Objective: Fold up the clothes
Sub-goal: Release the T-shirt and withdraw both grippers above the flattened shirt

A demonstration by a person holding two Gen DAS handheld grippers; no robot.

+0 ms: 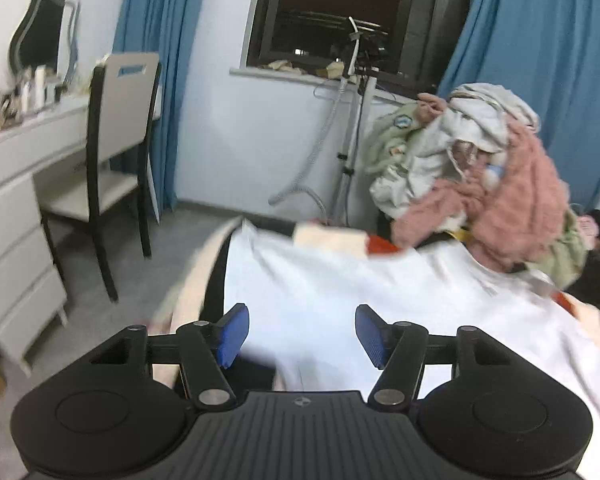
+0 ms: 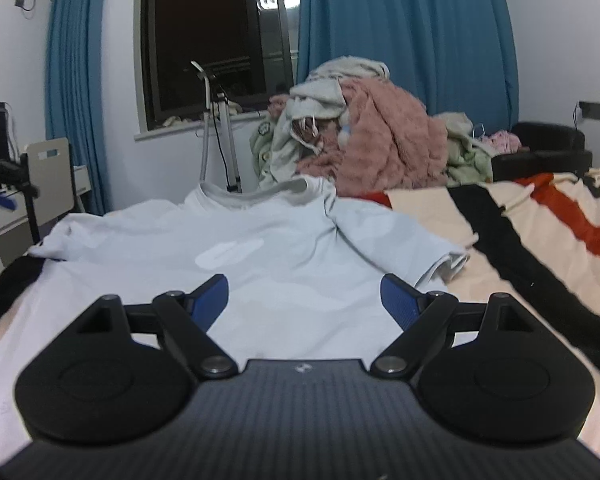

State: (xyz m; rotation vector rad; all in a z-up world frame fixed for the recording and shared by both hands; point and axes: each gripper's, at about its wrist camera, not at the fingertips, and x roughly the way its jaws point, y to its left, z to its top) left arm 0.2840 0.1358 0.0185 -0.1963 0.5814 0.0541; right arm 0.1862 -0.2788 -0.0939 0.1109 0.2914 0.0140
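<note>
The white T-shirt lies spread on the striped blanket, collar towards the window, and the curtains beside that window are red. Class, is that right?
Not quite: the curtains are blue, as the right wrist view shows. The white T-shirt does lie spread on the striped blanket, collar towards the window.

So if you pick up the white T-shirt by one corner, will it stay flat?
Probably not. The white T-shirt already lies in soft wrinkles with one sleeve curled, so it would likely droop. It looks thin, so probably light.

motion blur smears the white t-shirt [image 1: 340, 292] and the small bottles on the dresser [image 1: 28, 92].
</note>
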